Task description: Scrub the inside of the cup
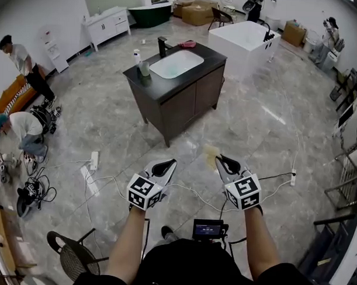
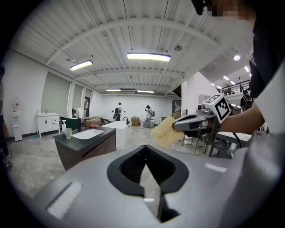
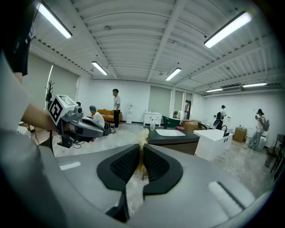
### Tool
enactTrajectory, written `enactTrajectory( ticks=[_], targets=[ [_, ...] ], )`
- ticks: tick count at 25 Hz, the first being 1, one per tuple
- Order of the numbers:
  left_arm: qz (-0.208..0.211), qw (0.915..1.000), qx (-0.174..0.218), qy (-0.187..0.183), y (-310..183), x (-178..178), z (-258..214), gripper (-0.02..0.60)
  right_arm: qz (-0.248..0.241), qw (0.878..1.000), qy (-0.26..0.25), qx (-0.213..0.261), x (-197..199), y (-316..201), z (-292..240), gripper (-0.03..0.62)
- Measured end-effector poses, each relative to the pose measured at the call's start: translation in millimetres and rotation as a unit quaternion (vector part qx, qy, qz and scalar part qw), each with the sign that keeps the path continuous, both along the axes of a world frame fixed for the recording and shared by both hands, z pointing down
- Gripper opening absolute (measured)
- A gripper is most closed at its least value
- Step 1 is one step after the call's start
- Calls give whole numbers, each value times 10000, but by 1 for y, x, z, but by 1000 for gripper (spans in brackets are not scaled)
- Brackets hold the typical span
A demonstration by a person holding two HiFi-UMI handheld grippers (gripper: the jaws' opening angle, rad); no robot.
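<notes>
A pale green cup (image 1: 145, 68) stands on the left end of a dark vanity (image 1: 200, 68), beside its white sink (image 1: 176, 63); the same cup (image 2: 68, 132) shows small in the left gripper view and the cup (image 3: 152, 125) again in the right gripper view. The vanity is a few steps ahead of me. My right gripper (image 1: 223, 161) is shut on a yellow sponge (image 1: 211, 156), whose frayed edge (image 3: 142, 137) sticks out past the jaws. My left gripper (image 1: 168, 164) is shut with nothing in it, level with the right one and a little apart from it.
A soap bottle (image 1: 136, 56) and a black tap (image 1: 162, 46) also stand on the vanity. A white bathtub (image 1: 243, 39) lies behind it. Cables and a power strip (image 1: 93, 160) run over the marble floor. A chair (image 1: 75, 252) stands at my lower left; people work at the far left.
</notes>
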State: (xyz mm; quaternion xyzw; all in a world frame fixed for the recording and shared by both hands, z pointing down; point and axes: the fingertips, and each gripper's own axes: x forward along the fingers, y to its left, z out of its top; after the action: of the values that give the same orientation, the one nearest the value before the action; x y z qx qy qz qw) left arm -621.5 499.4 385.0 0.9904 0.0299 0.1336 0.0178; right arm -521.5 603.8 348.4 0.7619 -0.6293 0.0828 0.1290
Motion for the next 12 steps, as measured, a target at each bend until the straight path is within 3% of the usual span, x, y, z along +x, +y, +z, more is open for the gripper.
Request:
enactTrajectory(
  ticks=[12],
  targets=[
    [88, 9999, 39, -64, 2, 13, -5, 0, -17, 9997, -189, 176, 8, -5, -2, 37]
  ],
)
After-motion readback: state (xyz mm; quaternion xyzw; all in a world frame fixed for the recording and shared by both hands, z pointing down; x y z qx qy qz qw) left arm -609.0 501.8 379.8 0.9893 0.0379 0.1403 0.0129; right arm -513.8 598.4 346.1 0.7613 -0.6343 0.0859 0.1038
